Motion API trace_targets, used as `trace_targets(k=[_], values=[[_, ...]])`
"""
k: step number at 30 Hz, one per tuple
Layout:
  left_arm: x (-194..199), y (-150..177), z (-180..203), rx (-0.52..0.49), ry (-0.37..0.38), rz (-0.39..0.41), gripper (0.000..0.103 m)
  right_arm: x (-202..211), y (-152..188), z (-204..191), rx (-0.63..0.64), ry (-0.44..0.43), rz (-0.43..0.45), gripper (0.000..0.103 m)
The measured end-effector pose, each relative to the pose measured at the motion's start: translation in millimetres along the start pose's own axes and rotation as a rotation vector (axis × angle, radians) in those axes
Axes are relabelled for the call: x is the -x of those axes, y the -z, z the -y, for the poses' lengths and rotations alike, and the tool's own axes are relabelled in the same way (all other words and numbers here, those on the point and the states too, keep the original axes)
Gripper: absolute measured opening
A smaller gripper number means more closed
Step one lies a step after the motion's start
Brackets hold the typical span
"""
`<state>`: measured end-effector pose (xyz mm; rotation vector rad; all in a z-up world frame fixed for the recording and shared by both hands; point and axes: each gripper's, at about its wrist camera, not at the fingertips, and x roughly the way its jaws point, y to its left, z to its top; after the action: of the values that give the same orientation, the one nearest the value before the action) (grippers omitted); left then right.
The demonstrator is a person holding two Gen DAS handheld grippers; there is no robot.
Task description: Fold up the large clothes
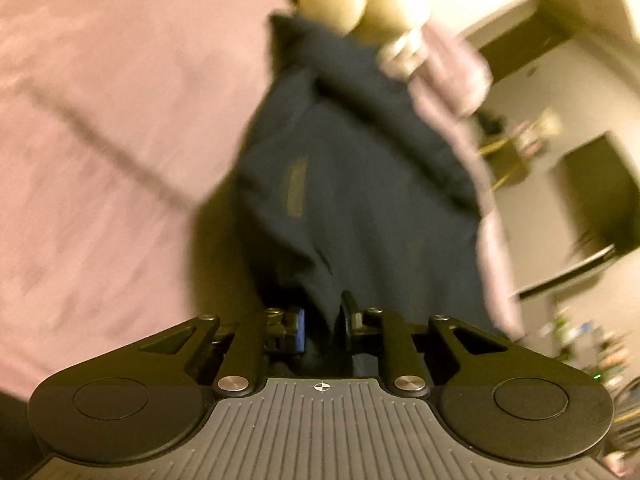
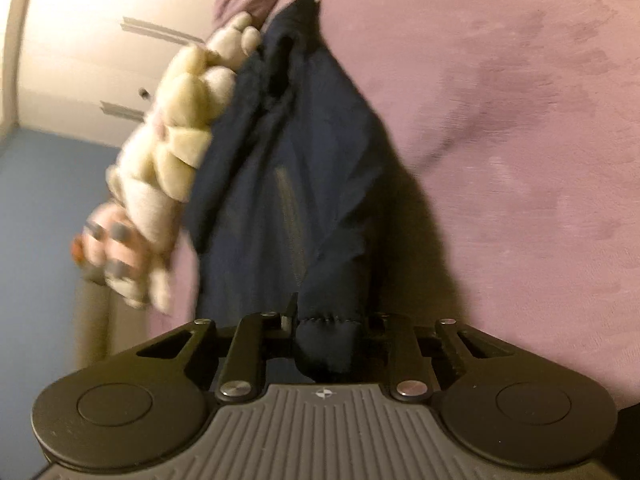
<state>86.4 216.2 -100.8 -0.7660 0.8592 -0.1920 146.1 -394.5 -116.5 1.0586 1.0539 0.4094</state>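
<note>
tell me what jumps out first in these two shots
A dark navy garment runs up the middle of both views, its near edge pinched in the left tongs and the right tongs. It lies on a mauve bed cover. Beside its far end lies a cream plush toy, left of the garment in the right wrist view.

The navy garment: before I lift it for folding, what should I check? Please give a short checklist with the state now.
1. Left claw shut on the navy garment: ok.
2. Right claw shut on its stitched hem: ok.
3. Garment spread flat on the pink bed cover: not ok, bunched.
4. Plush toy clear of the garment: not ok, it lies against the far end.
5. Both grips on matching corners: cannot tell.
</note>
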Motion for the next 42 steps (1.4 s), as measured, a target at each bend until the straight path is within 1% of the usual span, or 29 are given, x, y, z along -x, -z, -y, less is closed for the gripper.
trace_targets(k=[2,4,6,9,11,13,14,16,18,19,20,21,22,24,25,26,27,28,29,30,32,34,35,37,38,39,40,41,42], values=[[4,-18,11,0.041,0.073,0.066,0.019,-1,-8,-9,-0.031,-0.06,0.021,0.02],[4,-37,19,0.062,0.11,0.126,0.019,-5,-20,-20,-0.056,-0.111,0.039,0.02],[-3,-59,28,0.064,0.104,0.184,0.019,-11,-37,-34,-0.077,-0.165,0.077,0.02],[-24,-91,30,0.122,0.069,0.246,0.019,-22,-67,-58,-0.089,-0.204,0.164,0.02],[-43,-113,27,0.158,0.025,0.273,0.019,-32,-91,-76,-0.057,-0.158,0.234,0.02],[-65,-131,24,0.177,-0.037,0.277,0.019,-47,-112,-86,-0.055,-0.106,0.284,0.02],[-78,-139,22,0.183,-0.068,0.267,0.02,-57,-123,-89,-0.063,-0.063,0.308,0.02],[-105,-150,18,0.192,-0.15,0.226,0.02,-78,-139,-95,-0.039,0.005,0.339,0.021],[-123,-154,13,0.204,-0.184,0.21,0.024,-102,-149,-96,-0.02,0.099,0.338,0.023],[-126,-155,11,0.209,-0.181,0.208,0.025,-115,-153,-96,-0.007,0.138,0.325,0.025],[-126,-156,10,0.212,-0.169,0.214,0.029,-127,-157,-94,-0.002,0.173,0.305,0.026],[-124,-157,8,0.208,-0.155,0.223,0.033,-137,-160,-91,0.003,0.196,0.281,0.035],[-120,-158,7,0.198,-0.142,0.234,0.035,-146,-162,-88,0.009,0.205,0.258,0.044],[-110,-162,8,0.154,-0.135,0.261,0.042,-144,-162,-86,0.037,0.189,0.271,0.049],[-102,-162,12,0.114,-0.156,0.295,0.046,-137,-163,-87,0.062,0.166,0.298,0.053],[-94,-162,17,0.058,-0.19,0.346,0.056,-125,-161,-91,0.093,0.144,0.346,0.058],[-86,-161,23,-0.001,-0.219,0.397,0.06,-113,-161,-93,0.118,0.123,0.394,0.067],[-77,-158,29,-0.074,-0.239,0.446,0.062,-98,-159,-95,0.148,0.099,0.456,0.074],[-71,-156,35,-0.135,-0.247,0.469,0.069,-88,-158,-97,0.179,0.094,0.487,0.075],[-70,-154,39,-0.18,-0.253,0.464,0.077,-84,-160,-99,0.217,0.108,0.488,0.075],[-81,-152,43,-0.226,-0.246,0.377,0.08,-90,-161,-106,0.319,0.189,0.439,0.075],[-100,-149,44,-0.259,-0.27,0.283,0.08,-108,-157,-109,0.435,0.281,0.373,0.075],[-109,-147,43,-0.279,-0.299,0.266,0.08,-120,-156,-110,0.477,0.323,0.341,0.075],[-125,-146,41,-0.298,-0.348,0.231,0.079,-138,-157,-108,0.508,0.363,0.29,0.075],[-132,-147,40,-0.294,-0.355,0.218,0.078,-145,-158,-107,0.511,0.377,0.276,0.074],[-136,-148,39,-0.282,-0.346,0.208,0.073,-152,-157,-107,0.519,0.387,0.268,0.073],[-138,-146,38,-0.271,-0.332,0.2,0.069,-158,-157,-108,0.534,0.405,0.258,0.067],[-139,-146,38,-0.265,-0.317,0.196,0.062,-161,-156,-108,0.547,0.42,0.252,0.062],[-138,-145,40,-0.268,-0.313,0.202,0.057,-164,-155,-109,0.564,0.431,0.248,0.049]])
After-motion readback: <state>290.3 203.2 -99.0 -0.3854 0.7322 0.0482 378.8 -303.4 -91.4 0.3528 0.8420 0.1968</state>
